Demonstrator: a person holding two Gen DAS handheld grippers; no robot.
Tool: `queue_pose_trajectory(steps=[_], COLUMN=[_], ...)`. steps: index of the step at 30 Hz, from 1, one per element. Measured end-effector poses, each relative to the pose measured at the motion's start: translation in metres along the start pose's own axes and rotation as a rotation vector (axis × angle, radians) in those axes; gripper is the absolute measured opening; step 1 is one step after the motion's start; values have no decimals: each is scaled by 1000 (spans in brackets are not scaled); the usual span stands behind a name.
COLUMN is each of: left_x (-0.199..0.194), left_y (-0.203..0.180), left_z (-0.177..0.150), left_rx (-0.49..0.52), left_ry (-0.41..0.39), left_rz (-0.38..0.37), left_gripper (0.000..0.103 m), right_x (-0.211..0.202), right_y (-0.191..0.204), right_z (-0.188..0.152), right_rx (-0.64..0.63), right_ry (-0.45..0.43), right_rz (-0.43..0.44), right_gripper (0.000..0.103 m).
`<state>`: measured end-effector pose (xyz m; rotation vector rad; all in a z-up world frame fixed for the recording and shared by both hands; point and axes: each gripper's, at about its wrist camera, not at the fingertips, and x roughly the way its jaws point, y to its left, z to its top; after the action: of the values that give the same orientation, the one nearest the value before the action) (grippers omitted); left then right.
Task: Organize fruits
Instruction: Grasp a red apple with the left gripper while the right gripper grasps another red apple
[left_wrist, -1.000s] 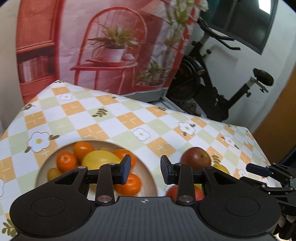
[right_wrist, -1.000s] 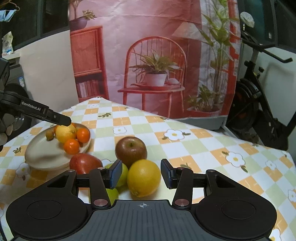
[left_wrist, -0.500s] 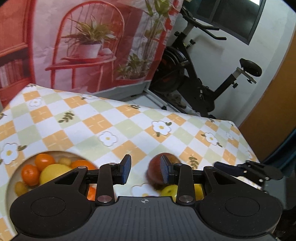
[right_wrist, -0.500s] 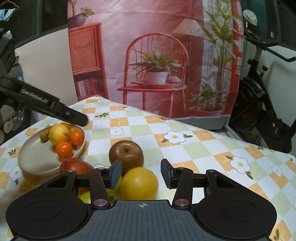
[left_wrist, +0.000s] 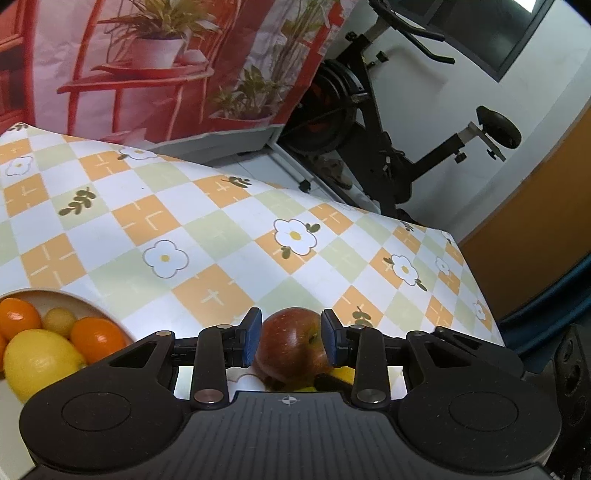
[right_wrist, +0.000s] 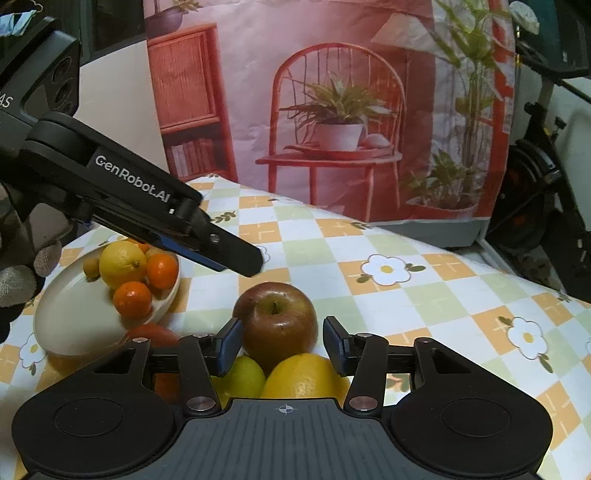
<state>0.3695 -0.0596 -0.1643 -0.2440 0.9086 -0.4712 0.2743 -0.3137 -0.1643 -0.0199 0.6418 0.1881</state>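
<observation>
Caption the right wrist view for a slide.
Right gripper open before a red apple, yellow citrus below it; plate of fruit and left gripper at left.

Both wrist cameras look forward and down over their own fingers, close above the checked tablecloth (left_wrist: 207, 236). Both views share the red apple (right_wrist: 277, 317) and the fruit bowl (right_wrist: 74, 325), lying far left from the right camera.

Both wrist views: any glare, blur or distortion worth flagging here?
Left wrist view: strong fisheye bending at the edges; glare highlights on the red apple and oranges; the exercise bike looks slightly soft. Right wrist view: sharp, evenly lit, left gripper close and large.
</observation>
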Motion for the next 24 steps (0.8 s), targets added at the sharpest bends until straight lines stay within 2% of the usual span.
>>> queue_pose_trajectory(steps=[6, 10, 14, 24], left_x=[8, 12, 15, 23], left_y=[-2, -1, -1, -7], left_z=[2, 3, 4, 7], left_rx=[18, 28, 31, 132], left_ry=[18, 26, 32, 72], left_rz=[-1, 3, -6, -5], left_gripper=[37, 38, 38, 38], right_x=[10, 16, 24, 35], right_y=[-2, -5, -8, -13], right_z=[2, 4, 6, 11], right_rx=[7, 26, 53, 98], right_ry=[29, 50, 89, 144], right_rz=[11, 21, 41, 60], right_gripper=[49, 56, 57, 60])
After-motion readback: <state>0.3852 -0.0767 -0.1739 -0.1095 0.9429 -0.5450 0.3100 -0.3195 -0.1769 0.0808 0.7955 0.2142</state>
